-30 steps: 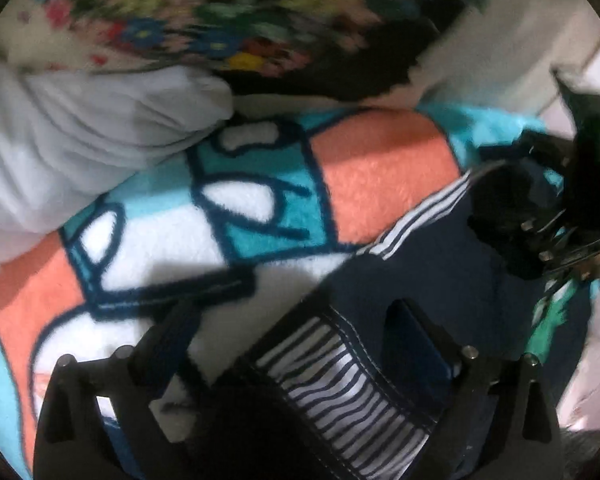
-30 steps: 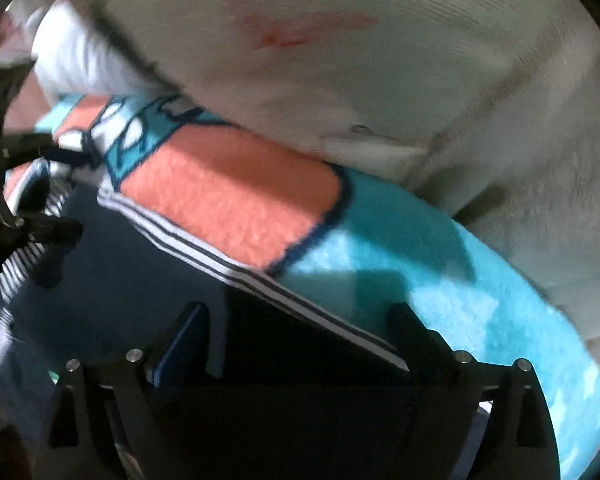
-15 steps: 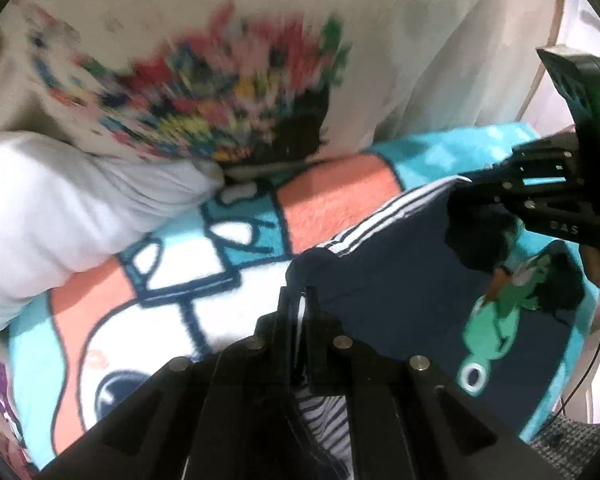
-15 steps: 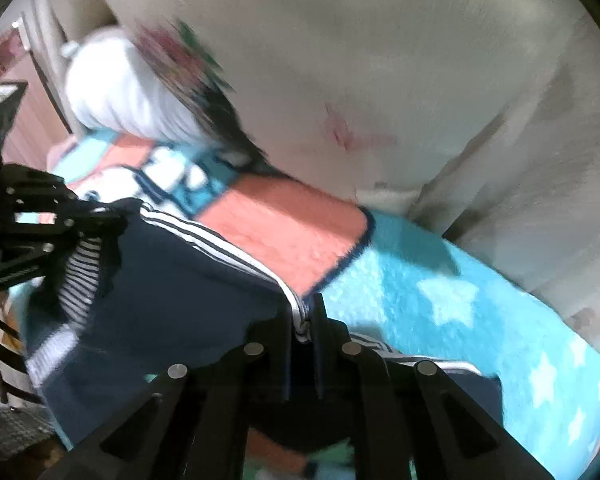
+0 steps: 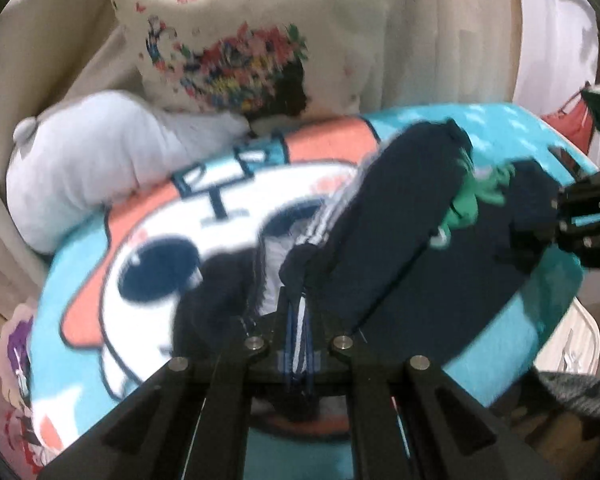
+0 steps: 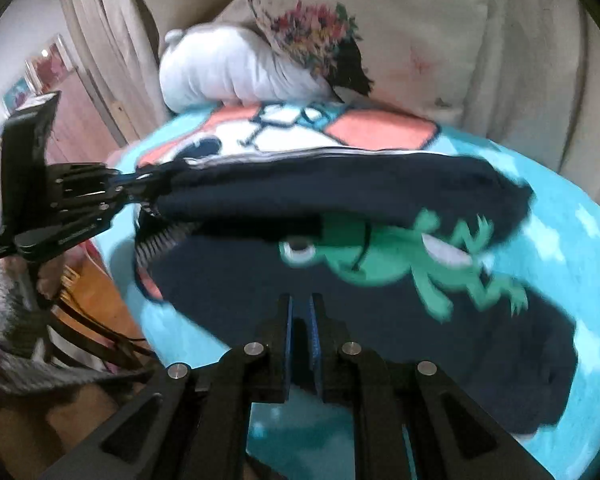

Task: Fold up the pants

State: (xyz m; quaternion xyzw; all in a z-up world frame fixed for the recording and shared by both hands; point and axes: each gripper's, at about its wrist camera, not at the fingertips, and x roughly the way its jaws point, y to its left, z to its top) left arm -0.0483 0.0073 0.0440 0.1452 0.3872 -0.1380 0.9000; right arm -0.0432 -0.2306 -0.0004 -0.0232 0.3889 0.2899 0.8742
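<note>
Your left gripper (image 5: 298, 312) fingers pinch the striped waistband of the navy pants (image 6: 340, 208), your right gripper (image 6: 300, 320) fingers nearly closed on nothing visible, pants draped over the cartoon blanket (image 6: 560, 184), floral pillow (image 5: 260, 32) at 12 o'clock beyond.

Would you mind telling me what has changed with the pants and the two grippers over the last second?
Both grippers went from open to shut. The left gripper now pinches the striped waistband of the pants and has lifted it, so the navy cloth is carried up and over the frog print. The right gripper is shut at the near edge; what it holds is unclear. The cartoon blanket and floral pillow stayed put.
</note>
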